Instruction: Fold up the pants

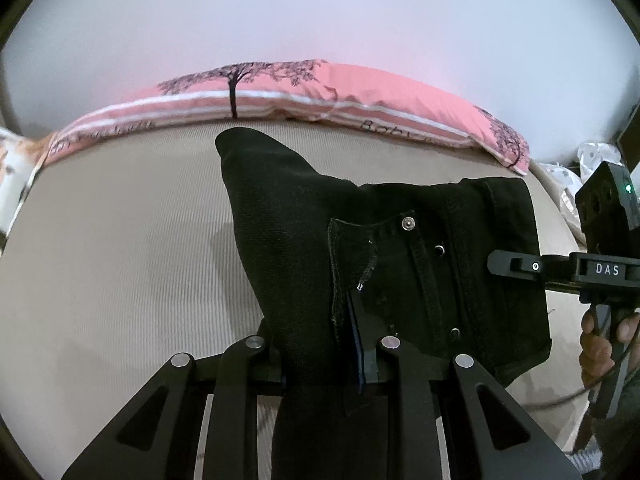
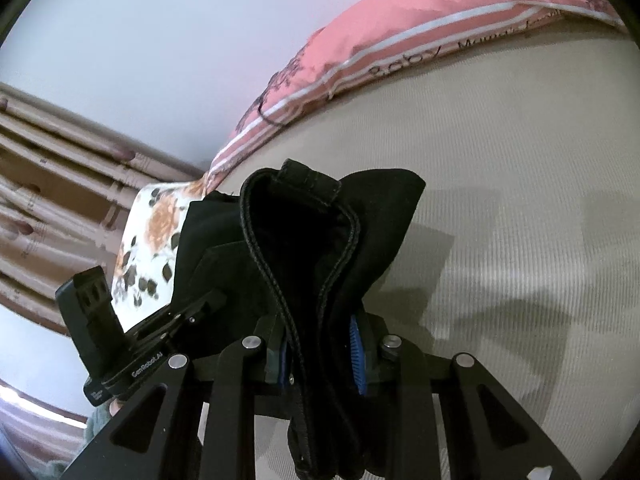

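Left tool [image 1: 324,356] pinches a bunch of the black pants [image 1: 360,248] near the fly, blue pads pressed on cloth. Right tool [image 2: 320,356] pinches the thick seamed waistband edge of the same pants [image 2: 304,240], fingers closed on it. Pants held up between both tools above the bed [image 1: 120,248], waistband and rivets facing the left camera; how much cloth touches the bed is hard to tell. Right tool shows at the right edge of the left view [image 1: 516,266]. Pink pillow [image 1: 320,92] with tree print lies along the far side of the bed. Floral cloth [image 2: 152,240] beyond the pants in the right view.
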Tool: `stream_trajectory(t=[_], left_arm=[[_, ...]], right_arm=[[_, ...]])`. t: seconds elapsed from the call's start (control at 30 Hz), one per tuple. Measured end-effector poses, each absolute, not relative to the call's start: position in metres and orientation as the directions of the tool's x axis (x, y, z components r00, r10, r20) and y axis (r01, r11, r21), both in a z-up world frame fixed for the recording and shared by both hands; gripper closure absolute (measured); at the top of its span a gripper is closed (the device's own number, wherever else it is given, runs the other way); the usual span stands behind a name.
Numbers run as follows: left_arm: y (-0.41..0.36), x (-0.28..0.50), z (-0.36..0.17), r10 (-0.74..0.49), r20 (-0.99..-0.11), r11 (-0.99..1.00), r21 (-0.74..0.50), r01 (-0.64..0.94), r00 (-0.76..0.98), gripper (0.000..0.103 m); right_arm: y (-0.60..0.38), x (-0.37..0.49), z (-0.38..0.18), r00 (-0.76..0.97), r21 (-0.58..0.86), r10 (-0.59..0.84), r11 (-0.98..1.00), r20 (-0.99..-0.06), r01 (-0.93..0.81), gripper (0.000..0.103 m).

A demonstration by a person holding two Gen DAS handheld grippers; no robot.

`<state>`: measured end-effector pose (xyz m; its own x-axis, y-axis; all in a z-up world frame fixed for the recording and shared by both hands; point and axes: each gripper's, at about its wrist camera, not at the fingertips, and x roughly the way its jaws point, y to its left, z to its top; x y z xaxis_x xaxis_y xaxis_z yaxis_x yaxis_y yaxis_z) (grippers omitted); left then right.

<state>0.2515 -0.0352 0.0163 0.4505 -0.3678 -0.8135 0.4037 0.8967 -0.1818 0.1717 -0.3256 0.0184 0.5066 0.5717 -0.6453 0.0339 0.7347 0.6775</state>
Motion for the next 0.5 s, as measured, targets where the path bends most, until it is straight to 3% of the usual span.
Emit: stream_trajectory(t=[0.33, 0.5], left_arm=[[-0.048, 0.303, -0.017, -0.289, -0.842, 0.925, -0.124, 0.358, 0.456, 0.079], [-0.053, 0.300, -0.039, -0.205, -0.848, 0.933, -0.017, 0.360, 0.489, 0.061]], right_arm=[[-0.339, 0.216, -0.007, 0.506, 0.612, 0.496, 0.786, -0.706, 0.084, 0.080], [-0.333, 0.215, -0.024, 0.502, 0.490, 0.383, 0.866, -0.775, 0.097, 0.060]])
